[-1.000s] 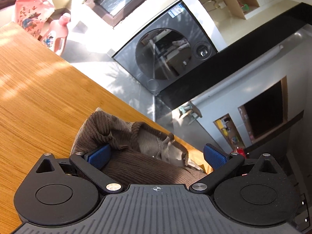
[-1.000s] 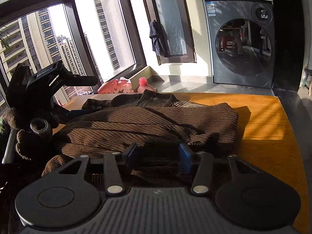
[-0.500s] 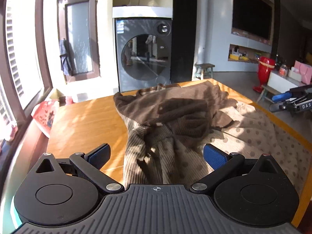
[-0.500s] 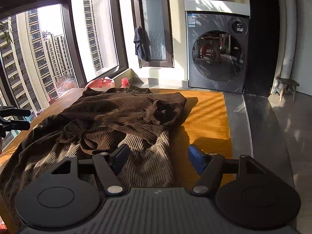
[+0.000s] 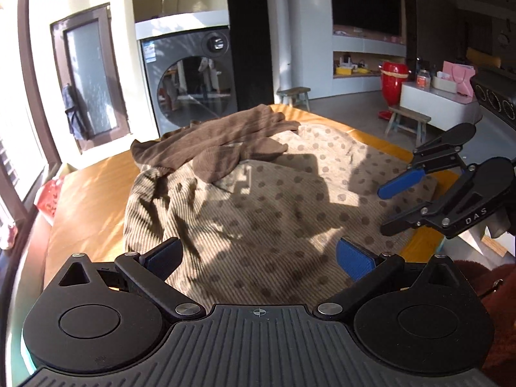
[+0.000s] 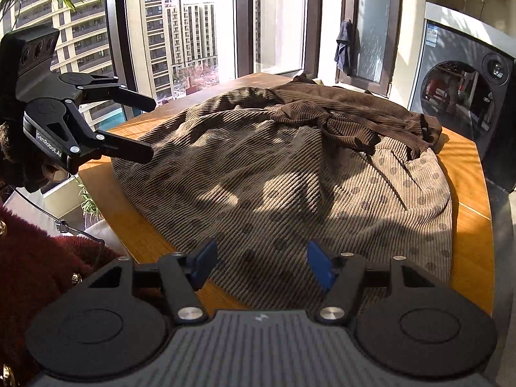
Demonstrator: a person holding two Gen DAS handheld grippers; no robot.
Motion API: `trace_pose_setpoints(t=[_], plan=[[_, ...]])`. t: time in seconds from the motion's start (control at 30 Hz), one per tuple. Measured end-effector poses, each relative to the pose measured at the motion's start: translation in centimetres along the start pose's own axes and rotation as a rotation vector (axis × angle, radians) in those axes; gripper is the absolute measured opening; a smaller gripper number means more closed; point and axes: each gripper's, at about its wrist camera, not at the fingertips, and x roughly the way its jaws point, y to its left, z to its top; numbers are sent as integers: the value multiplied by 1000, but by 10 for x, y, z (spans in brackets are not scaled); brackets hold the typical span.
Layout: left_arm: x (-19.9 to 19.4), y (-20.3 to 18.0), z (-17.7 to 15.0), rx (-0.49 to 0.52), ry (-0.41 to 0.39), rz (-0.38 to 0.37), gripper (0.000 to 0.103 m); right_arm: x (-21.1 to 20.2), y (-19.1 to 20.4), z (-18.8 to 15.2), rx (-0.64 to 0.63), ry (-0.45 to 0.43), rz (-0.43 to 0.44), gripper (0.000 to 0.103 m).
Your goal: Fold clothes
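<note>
A beige ribbed garment with brown dots lies spread on the wooden table; its dark brown upper part is bunched at the far end. It also shows in the right wrist view. My left gripper is open and empty above the garment's near edge; it also appears in the right wrist view. My right gripper is open and empty over the near hem; in the left wrist view it shows at the right.
A washing machine stands beyond the table's far end. Large windows run along one side. Stools and a red appliance stand on the floor. The person's red sleeve is near the table edge.
Both grippers have let go of the garment and pulled back from the table. The garment, bunched a second ago, now lies spread out with the dotted part showing.
</note>
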Motion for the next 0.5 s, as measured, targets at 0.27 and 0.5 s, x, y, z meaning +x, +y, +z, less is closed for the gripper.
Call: trace_pose_setpoints(t=[0.27, 0.5], plan=[[-1, -25, -13, 53, 38, -83, 103, -3, 7, 8, -14, -16, 29, 6], [9, -18, -9, 6, 48, -58, 103, -20, 24, -18, -88, 64, 80, 44]])
